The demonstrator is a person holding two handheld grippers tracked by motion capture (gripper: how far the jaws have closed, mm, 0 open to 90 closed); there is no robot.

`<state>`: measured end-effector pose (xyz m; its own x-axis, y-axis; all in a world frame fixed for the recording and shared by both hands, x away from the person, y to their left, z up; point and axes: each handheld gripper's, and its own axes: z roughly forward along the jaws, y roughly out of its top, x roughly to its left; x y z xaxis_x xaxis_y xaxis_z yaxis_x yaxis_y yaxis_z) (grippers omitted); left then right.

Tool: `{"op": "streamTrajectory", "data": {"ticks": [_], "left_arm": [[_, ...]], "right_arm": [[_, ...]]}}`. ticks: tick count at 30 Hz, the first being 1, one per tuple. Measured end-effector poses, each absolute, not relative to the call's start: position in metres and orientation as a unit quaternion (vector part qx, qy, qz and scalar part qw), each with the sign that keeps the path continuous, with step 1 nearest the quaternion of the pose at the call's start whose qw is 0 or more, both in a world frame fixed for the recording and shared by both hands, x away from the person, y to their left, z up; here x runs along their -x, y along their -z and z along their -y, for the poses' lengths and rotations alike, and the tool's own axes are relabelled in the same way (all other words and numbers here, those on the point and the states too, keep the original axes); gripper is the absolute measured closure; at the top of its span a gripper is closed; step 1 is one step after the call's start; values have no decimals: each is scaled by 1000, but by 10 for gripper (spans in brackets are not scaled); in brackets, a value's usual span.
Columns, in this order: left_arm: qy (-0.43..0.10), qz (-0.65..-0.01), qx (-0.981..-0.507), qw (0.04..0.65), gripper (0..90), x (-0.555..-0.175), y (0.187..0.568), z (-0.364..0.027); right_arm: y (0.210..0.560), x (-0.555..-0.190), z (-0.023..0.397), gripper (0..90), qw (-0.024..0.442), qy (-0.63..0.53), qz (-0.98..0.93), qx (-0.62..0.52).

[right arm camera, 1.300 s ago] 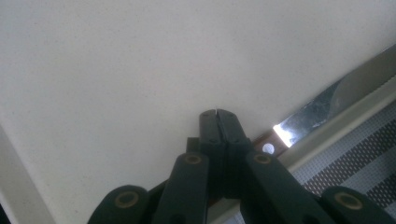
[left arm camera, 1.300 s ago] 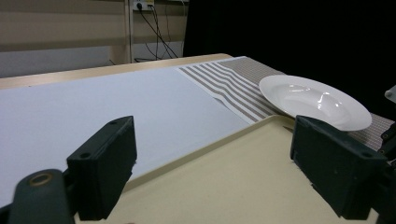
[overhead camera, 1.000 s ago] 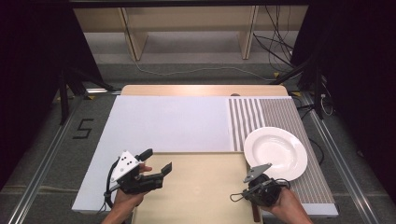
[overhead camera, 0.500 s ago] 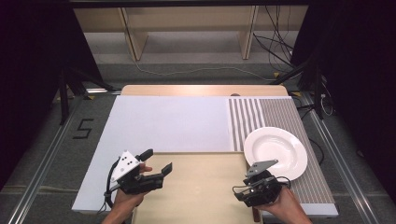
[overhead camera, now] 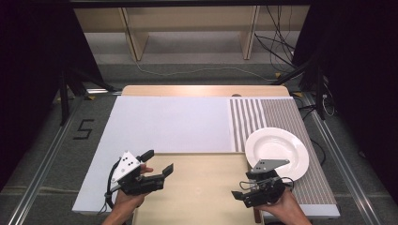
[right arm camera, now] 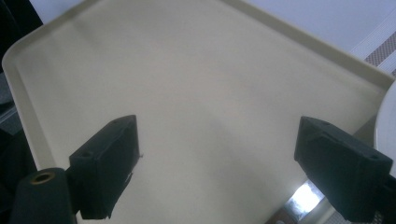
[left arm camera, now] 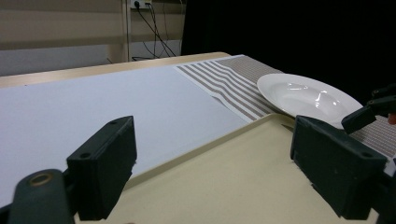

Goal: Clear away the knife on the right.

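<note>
the left gripper (overhead camera: 157,161) sat low at the near left, held in the person's left hand (overhead camera: 126,199), its jaws spread wide with nothing between them. the right gripper (overhead camera: 240,194), held in the right hand (overhead camera: 281,208), had just been opening its jaws, which stood wide and empty.

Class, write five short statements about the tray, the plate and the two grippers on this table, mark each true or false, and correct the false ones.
1. The white plate lies on the striped mat. True.
2. The beige tray holds a cup. False: nothing lies on it.
3. The right gripper has its jaws open, with nothing between them. True; they have just been opening.
4. The left gripper is shut on the plate. False: its jaws stand open, well apart from the plate.
5. The plate lies at the left side of the tray. False: it lies by the tray's far right corner.
</note>
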<state>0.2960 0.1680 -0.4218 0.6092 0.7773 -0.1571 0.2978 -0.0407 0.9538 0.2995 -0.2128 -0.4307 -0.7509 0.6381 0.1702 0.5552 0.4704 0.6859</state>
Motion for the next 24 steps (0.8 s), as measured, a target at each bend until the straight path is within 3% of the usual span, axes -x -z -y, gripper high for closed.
{"op": "streamTrajectory", "data": {"ticks": [24], "left_arm": [[-196,-381,-698,573,143,-296,422,-166]], "right_arm": [[407,-289,233,123,107,-496,-788,-348]]}}
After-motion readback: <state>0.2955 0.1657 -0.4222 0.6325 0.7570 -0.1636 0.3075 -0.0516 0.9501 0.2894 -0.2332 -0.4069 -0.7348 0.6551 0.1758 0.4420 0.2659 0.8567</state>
